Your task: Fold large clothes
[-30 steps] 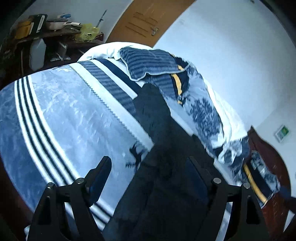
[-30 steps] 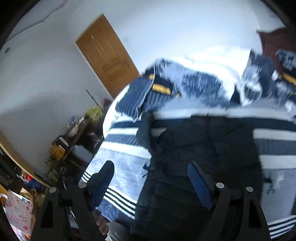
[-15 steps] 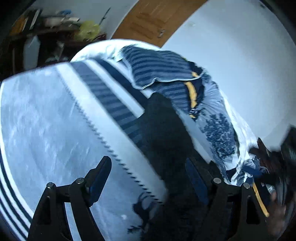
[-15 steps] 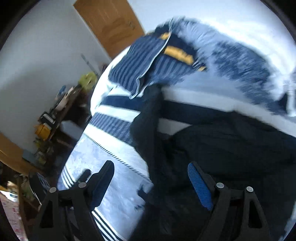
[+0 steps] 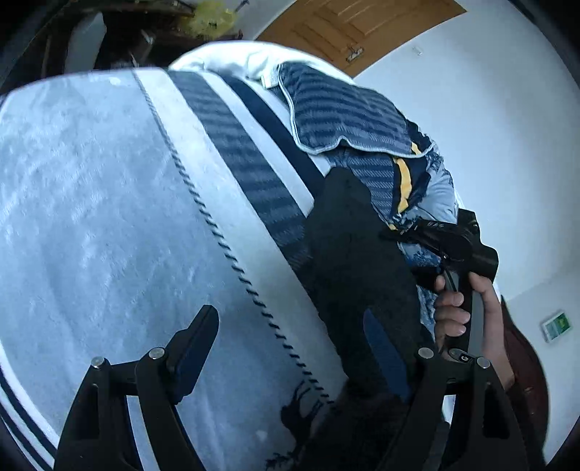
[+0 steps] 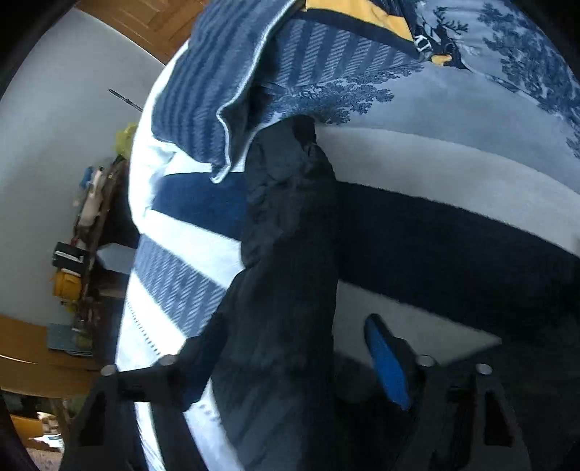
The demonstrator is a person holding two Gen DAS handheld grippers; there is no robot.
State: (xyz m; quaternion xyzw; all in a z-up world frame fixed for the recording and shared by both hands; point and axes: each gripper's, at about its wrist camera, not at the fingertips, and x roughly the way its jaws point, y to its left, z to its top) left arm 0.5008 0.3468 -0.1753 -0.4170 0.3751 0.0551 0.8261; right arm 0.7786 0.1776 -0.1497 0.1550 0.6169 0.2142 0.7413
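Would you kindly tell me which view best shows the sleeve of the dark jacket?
The right wrist view: the sleeve runs up the frame's middle, cuff to shoulder, between the right gripper fingers. The left wrist view shows it smaller, lower part hidden.

Each camera sits on its gripper and looks forward and steeply down along the fingers, close over the bed [image 5: 108, 217]. The left view faces across the blanket toward the door [image 5: 355, 25]; the right view hangs nearer. Both share the dark garment [image 5: 355, 261] [image 6: 290, 235] and striped pillow [image 5: 340, 112] [image 6: 217, 98].
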